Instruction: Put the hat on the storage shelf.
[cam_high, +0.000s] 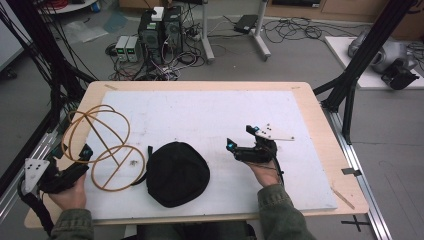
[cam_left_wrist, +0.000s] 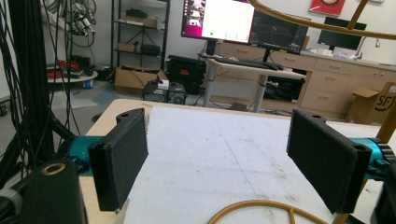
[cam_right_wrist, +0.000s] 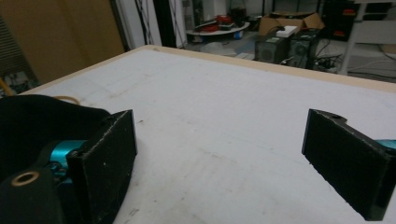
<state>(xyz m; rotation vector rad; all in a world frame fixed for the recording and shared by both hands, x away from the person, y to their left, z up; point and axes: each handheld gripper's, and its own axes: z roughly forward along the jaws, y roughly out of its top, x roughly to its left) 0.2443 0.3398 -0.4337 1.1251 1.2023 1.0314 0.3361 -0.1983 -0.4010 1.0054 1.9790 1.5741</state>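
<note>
Black fabric, a soft cap (cam_high: 177, 173), lies slumped near the front edge of the bench (cam_high: 310, 107), between the two hands, with a gold wire stand (cam_high: 102, 147) of crossed hoops just to its left, its base ring almost touching the cap. The left hand-held gripper (cam_high: 75, 162) sits at the stand's left side with its jaws spread wide and nothing between them; in the left gripper view a hoop (cam_left_wrist: 261, 207) of the stand curves across the bench just ahead of the jaws and another arcs overhead. The right hand-held gripper (cam_high: 242, 142) rests to the right of the cap, a little apart from it, jaws also wide and empty; in the right gripper view the cap (cam_right_wrist: 42, 116) bulges beside one jaw. The likely trouble is the stand: it looks light and springy, so a nudge from the left jaws could roll or skid it off the near corner. The cap is limp, so a pinch on one layer of cloth may let it fold or slip, and dragging it left could snag its strap on the hoops. A closing jaw might also catch wire and cloth together.
</note>
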